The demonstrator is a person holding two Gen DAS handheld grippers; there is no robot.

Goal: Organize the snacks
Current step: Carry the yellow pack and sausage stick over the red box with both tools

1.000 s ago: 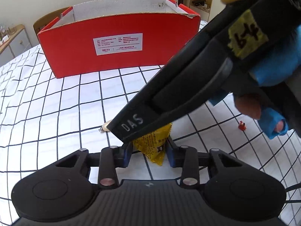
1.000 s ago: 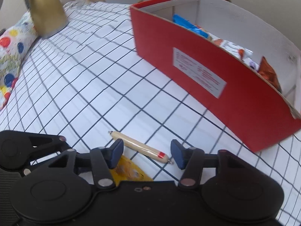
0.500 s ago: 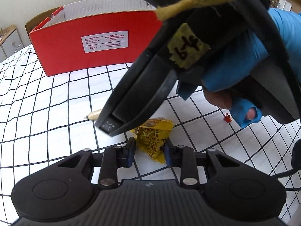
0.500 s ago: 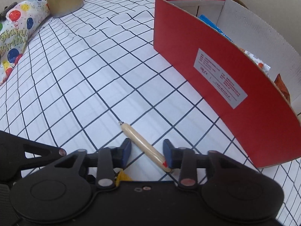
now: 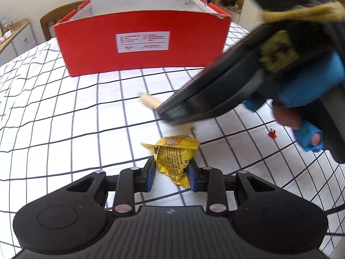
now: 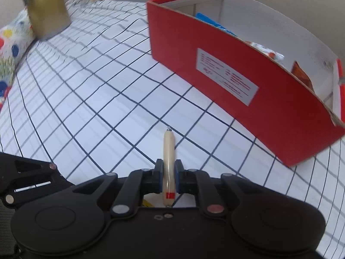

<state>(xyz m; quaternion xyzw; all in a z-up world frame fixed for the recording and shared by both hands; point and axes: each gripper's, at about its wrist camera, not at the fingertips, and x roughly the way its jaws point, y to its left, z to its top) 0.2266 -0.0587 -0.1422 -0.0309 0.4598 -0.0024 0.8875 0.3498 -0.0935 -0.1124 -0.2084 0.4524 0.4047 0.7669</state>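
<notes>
My left gripper (image 5: 170, 173) is shut on a crumpled yellow snack packet (image 5: 173, 157) that rests on the checked tablecloth. My right gripper (image 6: 168, 178) is shut on a beige sausage stick (image 6: 167, 151) with a red band, which points forward, lifted off the cloth. In the left wrist view the right gripper's body (image 5: 215, 95) crosses the frame and the stick's end (image 5: 148, 100) pokes out, blurred. The red cardboard box (image 5: 140, 43) stands beyond; it also shows in the right wrist view (image 6: 269, 116), with several snack packets inside.
A gold kettle-like vessel (image 6: 46, 6) and a colourful dotted bag (image 6: 8, 41) sit at the far left. A small red scrap (image 5: 272, 133) lies on the cloth at the right. A wooden chair (image 5: 56, 21) stands behind the box.
My right gripper has closed on the sausage stick and lifted it toward the box. My left gripper has closed on the yellow packet.
</notes>
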